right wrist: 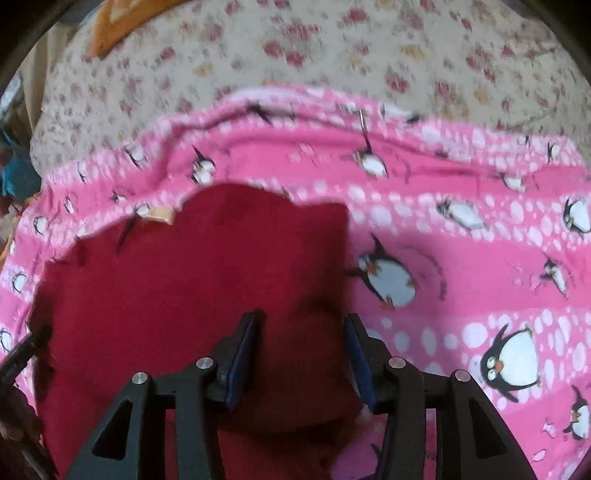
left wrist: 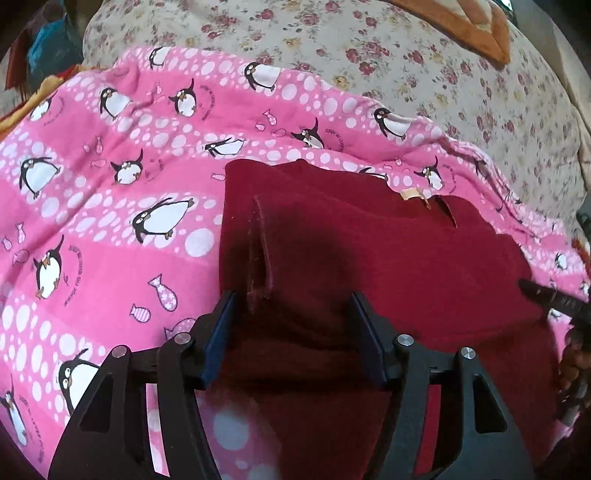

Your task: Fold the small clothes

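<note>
A dark red garment lies partly folded on a pink penguin-print blanket. It has a small tan label at its far edge and a hemmed flap folded over near its left side. My left gripper is open, its jaws wide apart just over the garment's near left part. In the right wrist view the garment fills the lower left, with the label at the far edge. My right gripper is open over the garment's near right edge. Neither holds cloth.
The pink blanket lies over a cream floral bedsheet. An orange cloth sits at the far side. The other gripper's dark tip shows at the right edge of the left wrist view.
</note>
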Demonstrator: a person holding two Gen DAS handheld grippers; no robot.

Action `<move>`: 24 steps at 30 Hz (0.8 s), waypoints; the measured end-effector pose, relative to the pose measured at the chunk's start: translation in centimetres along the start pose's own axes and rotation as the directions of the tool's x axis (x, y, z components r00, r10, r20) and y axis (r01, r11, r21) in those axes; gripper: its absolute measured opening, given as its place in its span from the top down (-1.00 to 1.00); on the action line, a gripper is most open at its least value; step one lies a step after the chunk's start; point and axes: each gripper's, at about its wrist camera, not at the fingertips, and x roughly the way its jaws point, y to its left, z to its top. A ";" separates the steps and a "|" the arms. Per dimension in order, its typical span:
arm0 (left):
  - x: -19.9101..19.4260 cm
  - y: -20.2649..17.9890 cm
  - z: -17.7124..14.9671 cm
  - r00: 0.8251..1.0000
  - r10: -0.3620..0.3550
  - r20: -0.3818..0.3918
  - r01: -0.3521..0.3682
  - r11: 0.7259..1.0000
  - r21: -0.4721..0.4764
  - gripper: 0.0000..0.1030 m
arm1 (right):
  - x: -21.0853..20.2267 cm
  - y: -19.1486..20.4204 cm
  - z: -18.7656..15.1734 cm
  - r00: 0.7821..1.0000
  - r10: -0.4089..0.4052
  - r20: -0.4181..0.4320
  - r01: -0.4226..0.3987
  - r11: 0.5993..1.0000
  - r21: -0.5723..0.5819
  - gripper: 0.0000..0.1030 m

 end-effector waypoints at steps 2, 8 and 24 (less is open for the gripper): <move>0.0 0.2 -0.1 1.000 -0.004 0.004 0.004 1.000 -0.008 -0.20 | -0.2 -0.9 -0.1 1.000 0.022 -0.001 -0.022 0.998 0.063 0.10; 0.0 0.2 0.0 1.000 -0.008 0.001 0.008 1.000 -0.018 -0.20 | -2.9 1.5 0.9 0.997 0.028 0.077 -0.030 0.999 0.028 0.11; 0.2 -0.1 -0.2 1.000 -0.018 0.012 0.018 1.000 -0.014 -0.36 | 1.6 2.6 2.6 0.993 -0.092 0.076 0.089 0.995 0.040 0.10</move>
